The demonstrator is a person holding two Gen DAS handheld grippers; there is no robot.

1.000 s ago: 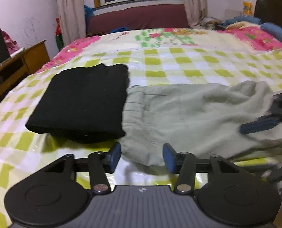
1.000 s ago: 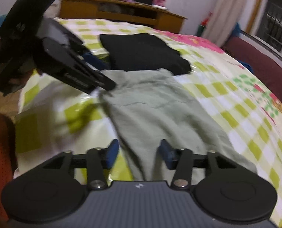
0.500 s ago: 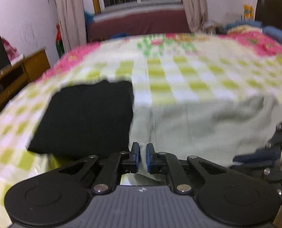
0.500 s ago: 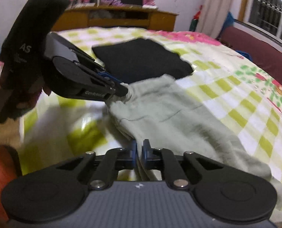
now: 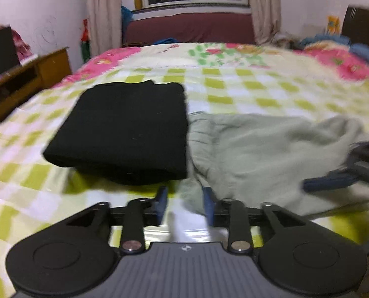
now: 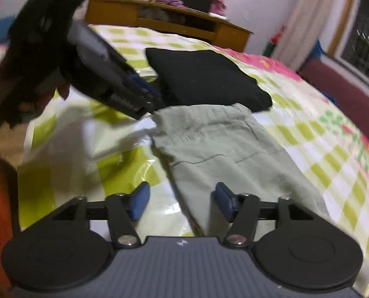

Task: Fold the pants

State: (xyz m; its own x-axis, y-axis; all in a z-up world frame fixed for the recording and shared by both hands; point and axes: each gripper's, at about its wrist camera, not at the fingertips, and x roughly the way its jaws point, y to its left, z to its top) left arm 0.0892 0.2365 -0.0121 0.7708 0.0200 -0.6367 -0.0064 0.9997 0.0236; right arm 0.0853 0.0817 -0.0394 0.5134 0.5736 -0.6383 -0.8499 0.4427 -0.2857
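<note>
Pants [image 5: 259, 154], grey-green, lie lengthwise across the frame's lower right, their near edge between both grippers' [image 5: 184, 204] [image 6: 179, 200] just-opened, empty jaws.

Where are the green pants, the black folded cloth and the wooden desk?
green pants [image 6: 224, 146]: right wrist view, middle of the fabric.
black folded cloth [image 5: 127, 129]: left wrist view, middle of its top face.
wooden desk [image 6: 164, 22]: right wrist view, its front shelf edge.

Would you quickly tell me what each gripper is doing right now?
Left gripper: just reopened, holding nothing.
Right gripper: just reopened, green pants edge between its fingers, ungripped.
</note>
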